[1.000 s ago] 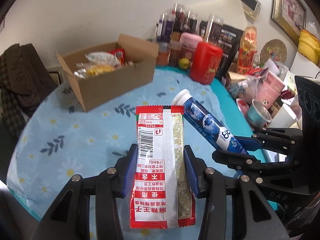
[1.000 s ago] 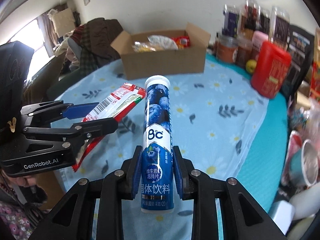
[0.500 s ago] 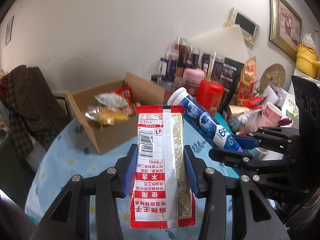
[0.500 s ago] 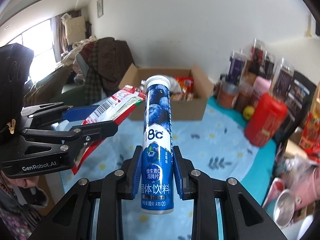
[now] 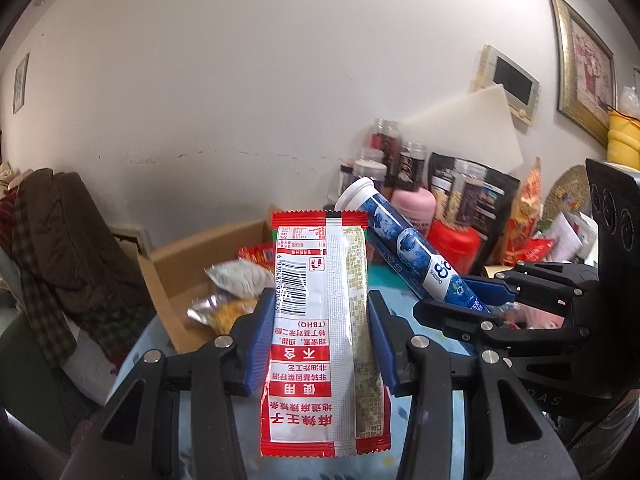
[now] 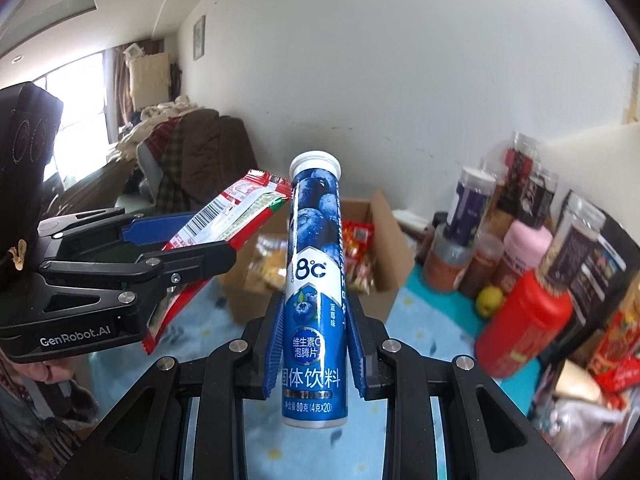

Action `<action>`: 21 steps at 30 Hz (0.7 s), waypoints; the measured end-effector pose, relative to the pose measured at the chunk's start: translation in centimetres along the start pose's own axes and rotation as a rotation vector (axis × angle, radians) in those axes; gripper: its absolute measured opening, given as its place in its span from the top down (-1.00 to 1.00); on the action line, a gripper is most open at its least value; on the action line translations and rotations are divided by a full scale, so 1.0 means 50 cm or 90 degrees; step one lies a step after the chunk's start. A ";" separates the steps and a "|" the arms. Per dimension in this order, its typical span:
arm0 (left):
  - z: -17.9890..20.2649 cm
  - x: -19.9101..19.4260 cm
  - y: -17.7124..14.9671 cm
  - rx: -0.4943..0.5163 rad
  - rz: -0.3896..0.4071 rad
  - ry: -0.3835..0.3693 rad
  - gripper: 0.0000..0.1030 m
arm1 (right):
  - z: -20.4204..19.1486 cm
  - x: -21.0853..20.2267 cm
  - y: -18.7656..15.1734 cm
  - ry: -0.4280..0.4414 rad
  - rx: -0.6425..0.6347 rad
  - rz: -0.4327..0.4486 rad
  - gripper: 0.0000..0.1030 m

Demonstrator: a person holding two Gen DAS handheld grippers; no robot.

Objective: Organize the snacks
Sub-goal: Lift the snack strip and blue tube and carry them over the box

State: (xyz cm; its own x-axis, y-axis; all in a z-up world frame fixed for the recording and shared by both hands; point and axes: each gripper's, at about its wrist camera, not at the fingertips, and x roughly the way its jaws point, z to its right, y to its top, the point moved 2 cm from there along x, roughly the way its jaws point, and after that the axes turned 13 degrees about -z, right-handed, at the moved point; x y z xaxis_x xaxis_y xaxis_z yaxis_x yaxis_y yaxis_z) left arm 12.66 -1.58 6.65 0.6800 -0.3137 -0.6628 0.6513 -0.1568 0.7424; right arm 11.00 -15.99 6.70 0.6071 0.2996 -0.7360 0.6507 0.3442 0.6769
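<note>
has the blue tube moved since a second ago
Yes. The blue tube, clamped in the right gripper, has gone up: its cap used to sit below the cardboard box and now stands above it against the wall.

Snack packet [image 5: 320, 312] hides part of cardboard box [image 5: 188, 280].

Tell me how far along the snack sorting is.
Done: several snack packets already lie in the cardboard box. In hand: the left gripper holds a red-and-white sachet and the right gripper a blue tablet tube, both lifted off the table. Left: dropping both into the box.
</note>
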 end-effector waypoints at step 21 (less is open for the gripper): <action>-0.165 0.242 0.132 -0.029 -0.070 0.040 0.14 | 0.071 0.268 0.164 0.018 -0.010 -0.039 0.45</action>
State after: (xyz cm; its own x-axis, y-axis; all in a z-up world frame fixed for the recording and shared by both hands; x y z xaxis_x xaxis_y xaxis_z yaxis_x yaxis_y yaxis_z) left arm 27.96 1.30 2.75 0.6227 -0.2380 -0.7454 0.7364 -0.1436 0.6611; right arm 26.11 -12.32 2.43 0.5537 0.3020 -0.7760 0.6783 0.3770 0.6307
